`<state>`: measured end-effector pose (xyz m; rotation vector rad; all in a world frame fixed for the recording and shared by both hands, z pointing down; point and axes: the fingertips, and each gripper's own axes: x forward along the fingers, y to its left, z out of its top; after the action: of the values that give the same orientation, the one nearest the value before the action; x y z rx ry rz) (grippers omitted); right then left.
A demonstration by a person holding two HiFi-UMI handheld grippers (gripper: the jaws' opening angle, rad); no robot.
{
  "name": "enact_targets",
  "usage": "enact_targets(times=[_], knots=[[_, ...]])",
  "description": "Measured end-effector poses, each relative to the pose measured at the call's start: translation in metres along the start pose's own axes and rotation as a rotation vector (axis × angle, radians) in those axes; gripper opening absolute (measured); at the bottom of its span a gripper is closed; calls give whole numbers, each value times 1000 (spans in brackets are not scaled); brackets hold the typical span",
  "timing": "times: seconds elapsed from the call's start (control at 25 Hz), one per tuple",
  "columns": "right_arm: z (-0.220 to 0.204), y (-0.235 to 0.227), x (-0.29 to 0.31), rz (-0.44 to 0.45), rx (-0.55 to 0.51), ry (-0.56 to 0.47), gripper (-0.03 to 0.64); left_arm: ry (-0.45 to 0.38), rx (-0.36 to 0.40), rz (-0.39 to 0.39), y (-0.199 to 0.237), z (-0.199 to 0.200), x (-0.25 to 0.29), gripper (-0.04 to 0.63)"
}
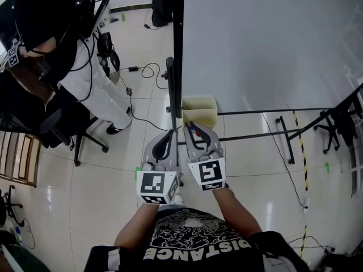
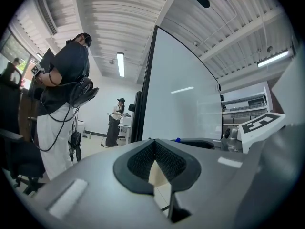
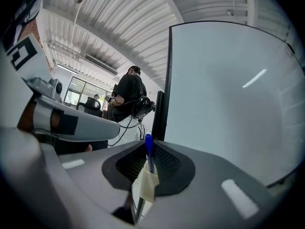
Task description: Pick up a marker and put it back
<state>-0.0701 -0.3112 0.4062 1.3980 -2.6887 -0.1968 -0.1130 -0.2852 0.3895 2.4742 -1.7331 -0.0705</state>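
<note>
head view, grippers: left gripper (image 1: 171, 134) and right gripper (image 1: 190, 128) are side by side, both aimed at the bottom corner of the whiteboard (image 1: 266, 38)
head view, marker: you only get a tiny blue bit of the marker (image 1: 193, 131) poking out at the right gripper's tips
head view, tray: pale yellowish tray (image 1: 199, 110) sits just past both tips, right by the whiteboard's dark edge post
head view, off to the left: a person (image 1: 96, 89) in white trousers stands next to a black chair (image 1: 62, 130), well apart from the grippers
left gripper view, fingers: the tips of the left gripper (image 2: 153, 144) are together with nothing held, just a cream patch showing through the gap lower down
left gripper view, ahead: whiteboard fills the middle, and the right gripper's marker cube (image 2: 259, 123) is off to the right
right gripper view, fingers: the right gripper (image 3: 147, 147) is clamped on the marker (image 3: 149, 155), which stands upright between the pads with its blue end up
right gripper view, tape: a beige piece of tape (image 3: 147, 182) hangs on the marker below the pads
right gripper view, around: whiteboard on the right, the left gripper's grey body on the left
</note>
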Motion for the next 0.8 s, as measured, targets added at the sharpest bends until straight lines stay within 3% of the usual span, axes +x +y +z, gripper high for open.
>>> enact_targets(times=[0.8], knots=[[-16,10,6,14,-36,42,38,-6,-2,12,4,4,-6,6]])
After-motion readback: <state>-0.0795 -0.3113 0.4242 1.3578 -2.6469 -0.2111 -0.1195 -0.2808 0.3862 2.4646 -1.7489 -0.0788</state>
